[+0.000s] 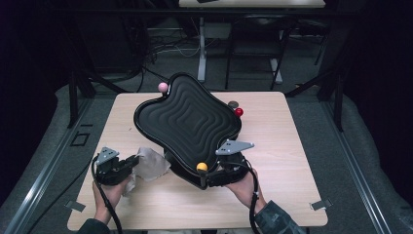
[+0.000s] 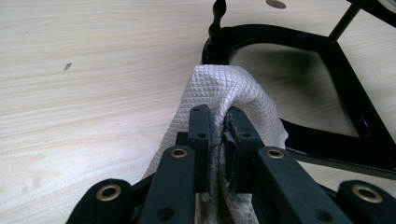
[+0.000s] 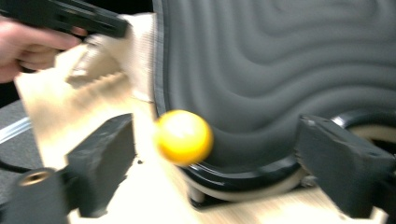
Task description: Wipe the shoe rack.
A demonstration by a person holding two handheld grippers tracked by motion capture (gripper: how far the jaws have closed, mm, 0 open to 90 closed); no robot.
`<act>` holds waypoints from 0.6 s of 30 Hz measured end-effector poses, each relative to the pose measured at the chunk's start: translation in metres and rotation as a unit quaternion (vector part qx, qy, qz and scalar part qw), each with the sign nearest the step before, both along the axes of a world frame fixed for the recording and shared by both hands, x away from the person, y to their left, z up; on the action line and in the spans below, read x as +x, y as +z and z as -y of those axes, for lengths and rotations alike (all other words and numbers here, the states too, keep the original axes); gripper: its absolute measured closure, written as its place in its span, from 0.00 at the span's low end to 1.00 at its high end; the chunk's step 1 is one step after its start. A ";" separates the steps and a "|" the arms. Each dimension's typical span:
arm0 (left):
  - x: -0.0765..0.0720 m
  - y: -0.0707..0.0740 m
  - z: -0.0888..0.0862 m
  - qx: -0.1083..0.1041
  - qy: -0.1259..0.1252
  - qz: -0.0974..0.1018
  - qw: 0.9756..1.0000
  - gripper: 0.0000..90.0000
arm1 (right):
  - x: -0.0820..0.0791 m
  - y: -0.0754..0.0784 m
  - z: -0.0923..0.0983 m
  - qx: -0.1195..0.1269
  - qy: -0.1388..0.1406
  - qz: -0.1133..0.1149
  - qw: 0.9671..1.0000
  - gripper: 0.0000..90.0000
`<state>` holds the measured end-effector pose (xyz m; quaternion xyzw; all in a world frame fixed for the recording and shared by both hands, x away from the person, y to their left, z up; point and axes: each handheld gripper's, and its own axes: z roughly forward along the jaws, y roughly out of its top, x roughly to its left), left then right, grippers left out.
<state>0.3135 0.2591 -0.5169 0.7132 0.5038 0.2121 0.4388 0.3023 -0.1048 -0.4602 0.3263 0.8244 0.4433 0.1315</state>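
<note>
A black tray with a rippled top (image 1: 190, 119) stands tilted on a black frame (image 2: 345, 93) in the middle of the table. Ball knobs stick out at its edges: pink (image 1: 162, 87), red (image 1: 238, 112) and yellow (image 1: 201, 167). My left gripper (image 1: 134, 163) is shut on a white textured cloth (image 2: 224, 88), which bulges over the jaws (image 2: 219, 116) beside the tray's near left edge. My right gripper (image 1: 209, 178) is at the tray's near edge. Its jaws stand open (image 3: 217, 135) with the yellow ball (image 3: 183, 137) between them, and the pads are clear of it.
The wooden table (image 1: 282, 146) has bare room right of the tray and along the front edge. A small dark round thing (image 1: 233, 104) lies beside the red ball. Beyond the table are a dark floor, cables and another table's legs (image 1: 201, 48).
</note>
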 end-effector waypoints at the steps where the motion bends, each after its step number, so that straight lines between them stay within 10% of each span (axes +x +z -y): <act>1: 0.000 0.000 0.000 0.000 0.000 -0.001 1.000 0.91 | -0.002 0.000 -0.004 0.005 0.008 0.002 1.000 0.23; 10: 0.001 -0.001 0.002 0.004 -0.005 -0.001 1.000 0.91 | -0.004 -0.009 -0.019 -0.008 0.014 0.009 1.000 0.63; 18: 0.002 -0.002 0.002 0.005 -0.005 -0.002 1.000 0.91 | -0.003 -0.011 -0.015 -0.013 0.012 0.015 1.000 0.66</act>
